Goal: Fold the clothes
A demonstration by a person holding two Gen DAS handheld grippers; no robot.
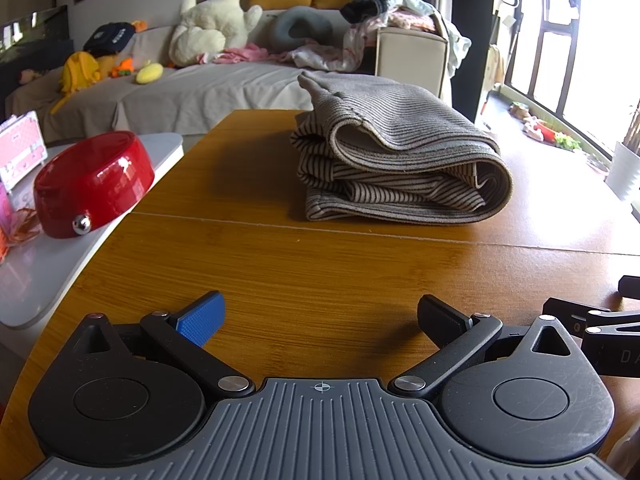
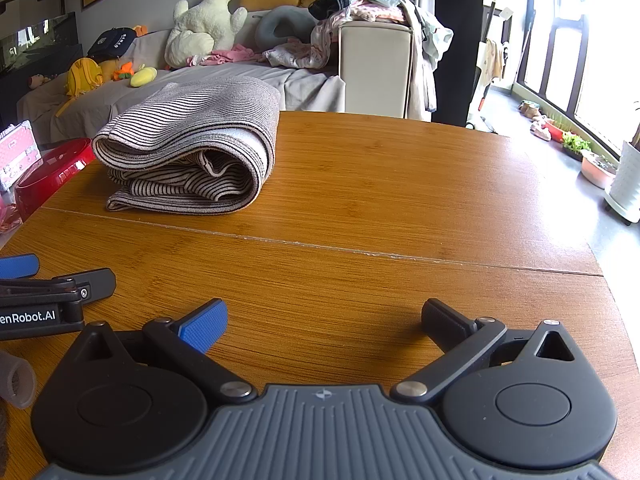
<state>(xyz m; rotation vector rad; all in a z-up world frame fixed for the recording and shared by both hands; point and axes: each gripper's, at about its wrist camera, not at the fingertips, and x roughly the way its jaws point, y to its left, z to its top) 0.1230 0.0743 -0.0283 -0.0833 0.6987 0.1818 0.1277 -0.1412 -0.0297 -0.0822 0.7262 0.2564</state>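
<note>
**Striped garment sits folded as both tools rest empty**

Nearest the cameras, the left tool (image 1: 320, 318) and the right tool (image 2: 324, 320) hover low over the near edge of the wooden table (image 2: 360, 272), side by side, each with its jaws spread wide and nothing between them. Past the seam that crosses the tabletop lies the striped knit garment (image 1: 396, 160), already doubled into a thick, loose bundle: its rounded fold faces the right of the scene, its layered open edges face left. It sits well apart from both tools, toward the far left of the table. Just off the table's left edge, a red bowl (image 1: 92, 184) stands on a white side table (image 1: 36, 280). Beyond, a grey-covered sofa (image 2: 200, 80) carries a plush duck (image 2: 208, 20), and a heap of unfolded clothes (image 2: 372, 4) tops a cream box at the far right of the sofa.

The fold appears complete, though slack. A tidy finish would probably mean pressing the upper layer flat and squaring the loose edges, gripping only the top layers so the stack beneath is not dragged, before fetching another piece.
</note>
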